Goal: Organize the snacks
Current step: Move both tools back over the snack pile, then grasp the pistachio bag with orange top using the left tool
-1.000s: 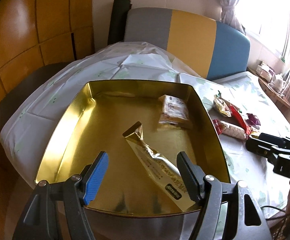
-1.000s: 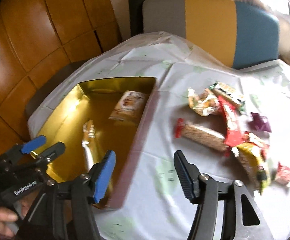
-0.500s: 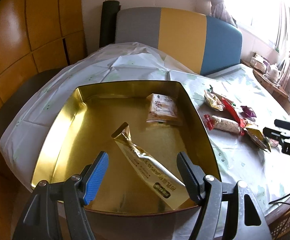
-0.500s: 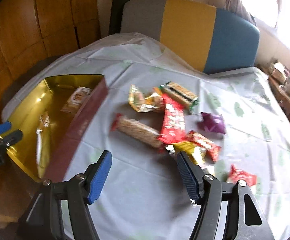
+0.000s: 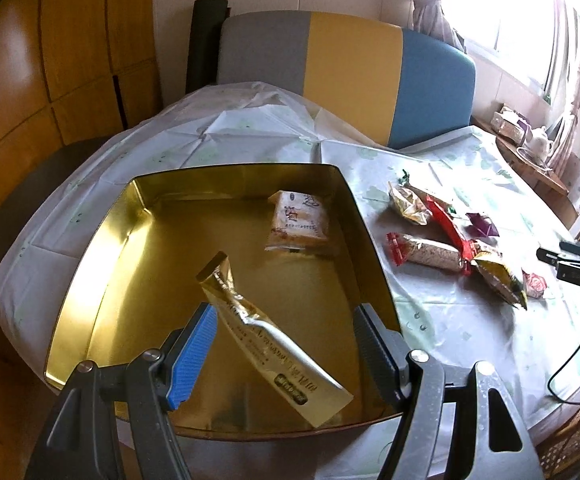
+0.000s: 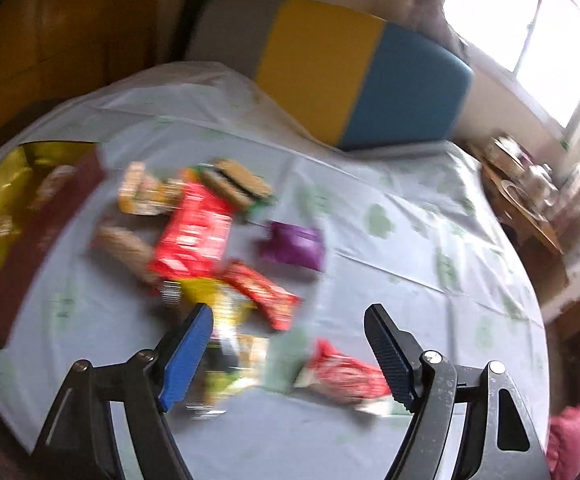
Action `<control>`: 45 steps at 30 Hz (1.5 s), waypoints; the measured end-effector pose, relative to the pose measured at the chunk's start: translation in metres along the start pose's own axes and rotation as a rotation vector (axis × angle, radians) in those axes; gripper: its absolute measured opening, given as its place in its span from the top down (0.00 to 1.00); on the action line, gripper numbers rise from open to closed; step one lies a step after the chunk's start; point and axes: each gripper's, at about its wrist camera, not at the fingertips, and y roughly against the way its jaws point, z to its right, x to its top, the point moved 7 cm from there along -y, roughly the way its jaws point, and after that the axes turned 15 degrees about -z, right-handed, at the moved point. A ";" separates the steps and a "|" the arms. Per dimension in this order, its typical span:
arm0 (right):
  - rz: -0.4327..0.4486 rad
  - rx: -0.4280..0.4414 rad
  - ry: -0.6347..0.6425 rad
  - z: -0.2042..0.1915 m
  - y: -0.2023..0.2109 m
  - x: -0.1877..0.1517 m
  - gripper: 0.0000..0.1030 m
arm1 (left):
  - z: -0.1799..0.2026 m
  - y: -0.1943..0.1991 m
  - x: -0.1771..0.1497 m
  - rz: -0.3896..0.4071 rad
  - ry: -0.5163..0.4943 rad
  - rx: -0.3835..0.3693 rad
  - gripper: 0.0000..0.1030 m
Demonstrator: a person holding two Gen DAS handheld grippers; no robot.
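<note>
**Snacks: two in the tin, the rest loose on the cloth**

Snack pile (image 6: 210,240) in right wrist view is motion-blurred; wrappers read only as colour. Red pack (image 6: 194,236) on top, purple packet (image 6: 294,246) just beside it, a smaller red one (image 6: 342,372) nearer the camera. Print unreadable. Near end of a yellow-green pack is partly hidden behind the blue-padded finger.

Gold tin (image 5: 90,264) sits at the table's left side, its near rim cut off by the left gripper's frame. Inside: long gold stick pack (image 5: 266,340) lying diagonally, square biscuit pack (image 5: 298,220) toward the far right corner, the two apart.

Left gripper (image 5: 286,344): jaws spread wide, above the tin's near edge, holding nothing. Whether the blue pad touches the stick pack cannot be told.

Right gripper (image 6: 288,350): jaws spread wide over the tablecloth (image 6: 390,280), nothing between them. In left wrist view only its dark tip shows at the frame's right edge.
</note>
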 end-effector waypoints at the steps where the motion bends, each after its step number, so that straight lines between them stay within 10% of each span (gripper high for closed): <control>1: -0.012 0.002 -0.040 0.013 -0.008 -0.002 0.24 | 0.003 0.000 0.002 -0.004 -0.009 -0.002 0.30; 9: -0.124 0.072 -0.302 0.064 -0.033 -0.012 0.23 | 0.049 -0.006 0.021 -0.043 -0.177 -0.023 0.34; 33: -0.074 0.146 -0.334 0.064 -0.018 -0.007 0.15 | 0.191 -0.117 0.131 -0.212 -0.810 0.073 0.30; 45: -0.077 0.180 -0.333 0.061 -0.018 -0.003 0.13 | 0.197 -0.182 0.144 -0.320 -0.830 0.102 0.18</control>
